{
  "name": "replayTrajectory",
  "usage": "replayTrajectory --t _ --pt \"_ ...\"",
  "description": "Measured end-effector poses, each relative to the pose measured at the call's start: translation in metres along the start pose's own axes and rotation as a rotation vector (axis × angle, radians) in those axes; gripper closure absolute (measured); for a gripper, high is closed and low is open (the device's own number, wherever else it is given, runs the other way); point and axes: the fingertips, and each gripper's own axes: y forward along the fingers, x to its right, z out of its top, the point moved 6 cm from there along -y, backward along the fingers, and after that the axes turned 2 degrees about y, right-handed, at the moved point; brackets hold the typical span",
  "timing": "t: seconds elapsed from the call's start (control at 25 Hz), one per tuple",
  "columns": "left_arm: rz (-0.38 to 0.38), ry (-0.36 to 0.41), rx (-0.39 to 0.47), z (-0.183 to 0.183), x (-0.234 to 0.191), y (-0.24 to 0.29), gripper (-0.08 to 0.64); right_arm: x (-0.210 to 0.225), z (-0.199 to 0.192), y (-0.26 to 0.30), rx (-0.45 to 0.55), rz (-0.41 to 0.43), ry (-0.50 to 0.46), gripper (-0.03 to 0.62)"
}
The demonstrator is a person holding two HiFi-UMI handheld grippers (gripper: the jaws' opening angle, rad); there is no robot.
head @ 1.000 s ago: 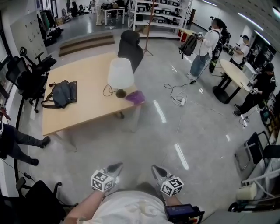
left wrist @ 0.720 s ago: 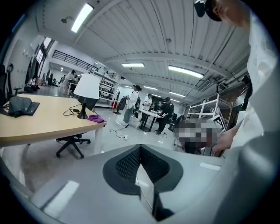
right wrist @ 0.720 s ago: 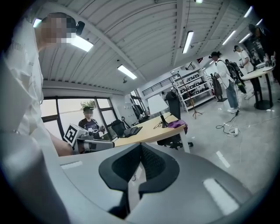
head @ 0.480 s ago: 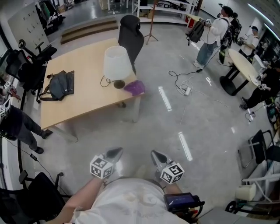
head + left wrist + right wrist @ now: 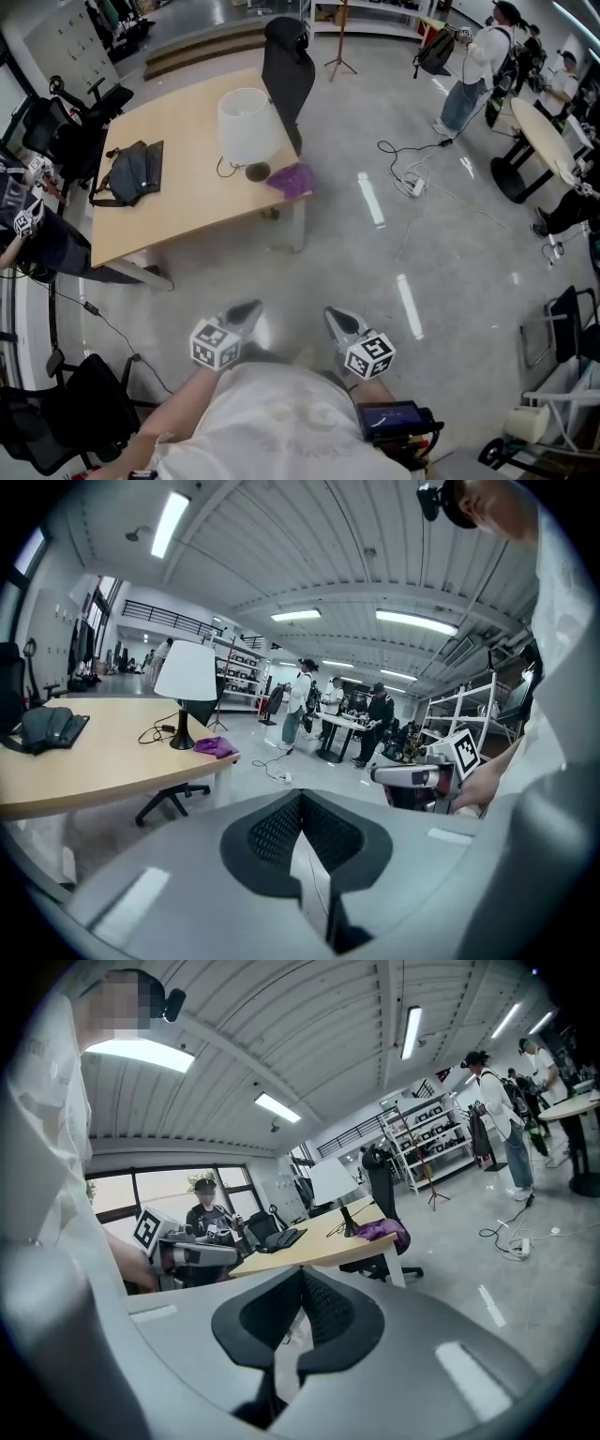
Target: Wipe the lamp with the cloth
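Observation:
A lamp (image 5: 248, 127) with a white shade and dark base stands on the wooden table (image 5: 187, 211) near its right end. A purple cloth (image 5: 292, 178) lies next to the base at the table's corner. Both grippers hang low in front of my body, well short of the table. The left gripper (image 5: 246, 314) is shut with nothing in it, and so is the right gripper (image 5: 339, 322). The left gripper view shows the lamp (image 5: 187, 675) and cloth (image 5: 216, 747) far off beyond its shut jaws (image 5: 300, 799). The right gripper (image 5: 302, 1277) also sees the cloth (image 5: 380, 1230) at a distance.
A black bag (image 5: 131, 173) lies on the table's left part. A black chair (image 5: 286, 66) stands behind the lamp. Cables and a power strip (image 5: 412, 183) trail over the floor at right. People stand by a round table (image 5: 539, 141) at far right; office chairs (image 5: 66, 141) stand at left.
I have walked toward the table, which now looks nearer and larger. Both grippers came along with me, still shut. A seated person has come into view at the left edge.

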Motion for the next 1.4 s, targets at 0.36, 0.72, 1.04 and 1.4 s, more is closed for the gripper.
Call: replayTrajectory --t 0.36,0.72,1.04,1.4 --pt "-0.013 0.047 -0.025 0.014 -0.008 0.031 0.558 0.031 -0.002 0.005 -0.007 -0.05 0.053 0.578" --pt "-0.069 0.013 -0.011 0.044 -0.05 0.084 0.558 0.058 0.025 0.034 -0.002 -0.127 0.058 0.578" --pt "-0.109 0.024 -0.004 0.081 -0.113 0.118 0.558 0.078 0.078 0.094 0.04 -0.165 0.032 0.578" --pt "-0.184 0.049 -0.046 0.089 -0.164 0.142 0.558 0.08 0.086 0.148 0.045 -0.219 0.061 0.578"
